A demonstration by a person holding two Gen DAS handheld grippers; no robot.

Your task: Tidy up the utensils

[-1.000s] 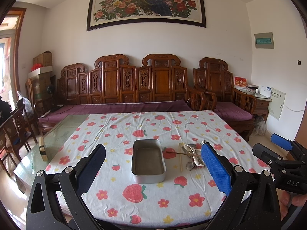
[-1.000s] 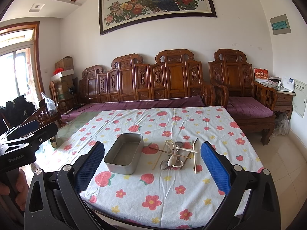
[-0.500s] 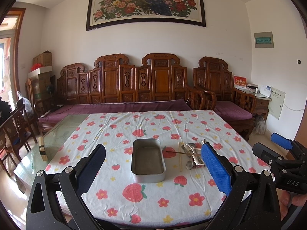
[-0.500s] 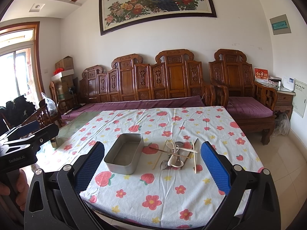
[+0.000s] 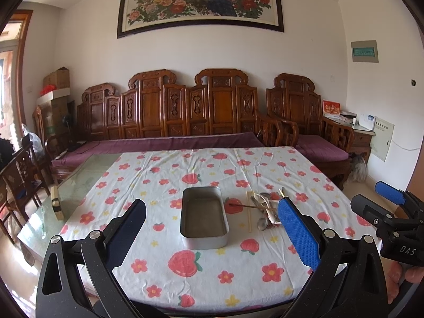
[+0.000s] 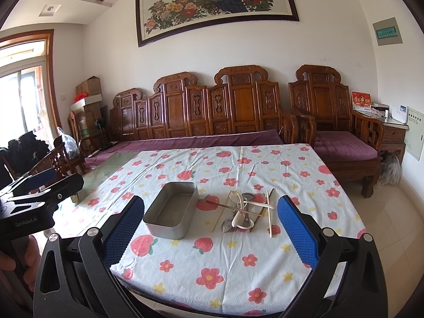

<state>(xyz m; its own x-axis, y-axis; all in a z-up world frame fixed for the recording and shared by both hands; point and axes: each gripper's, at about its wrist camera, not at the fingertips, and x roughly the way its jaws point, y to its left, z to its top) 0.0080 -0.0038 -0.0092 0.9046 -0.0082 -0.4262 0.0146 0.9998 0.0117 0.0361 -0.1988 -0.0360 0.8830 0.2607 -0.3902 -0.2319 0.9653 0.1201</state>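
An empty grey metal tin [image 5: 204, 216] [image 6: 172, 216] sits mid-table on a flowered tablecloth [image 5: 238, 273]. Just right of it lies a heap of utensils [image 5: 266, 210] [image 6: 245, 212]: spoons, a white fork and loose chopsticks [image 6: 269, 216]. My left gripper [image 5: 212, 234] hangs open near the table's front edge, short of the tin, nothing between its blue pads. My right gripper [image 6: 210, 234] is also open and empty, hovering at the front edge before the tin and the heap. Each gripper shows at the edge of the other's view.
A glass tabletop [image 5: 76, 182] extends left of the cloth, with a small wooden block [image 5: 57, 202] on it. A carved wooden sofa [image 5: 185, 122] with purple cushions runs behind the table. Wooden chairs [image 5: 18, 175] stand at the left, and a side cabinet [image 6: 392, 132] at the right.
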